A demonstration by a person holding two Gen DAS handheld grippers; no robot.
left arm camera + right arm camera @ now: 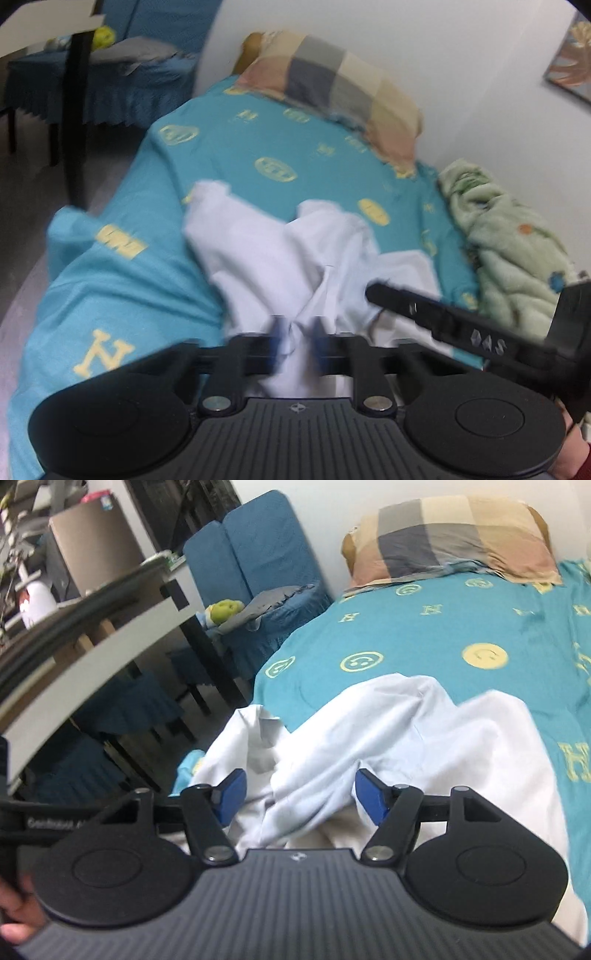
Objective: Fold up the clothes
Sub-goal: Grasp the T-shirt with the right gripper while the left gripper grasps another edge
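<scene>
Left to right, left wrist view: blue-covered chair [110, 77] w/ a yellow-green thing on the seat, off the bed's far left corner. Dark post [75, 122] stands betw. it and the bed's left edge. Bed [122, 288] has a teal sheet w/ yellow marks; plaid pillow [332, 88] at the far end by the wall, green blanket [506, 251] bunched along the right edge.

White shirt [266, 254] lies crumpled at the near end of the bed, one part hanging over the near left edge in the right wrist view [388, 738].

My left gripper [295, 339] points down into the shirt, blue pads [319, 343] drawn close w/ a bunch of white cloth pinched betw. them, prob. a fold, view is blurred.

My right gripper [297, 794] reaches in from the right, just beside the left one, crossing low over the cloth. Its pads [371, 797] stand spread wide, shirt fabric betw. them but not pressed.
</scene>
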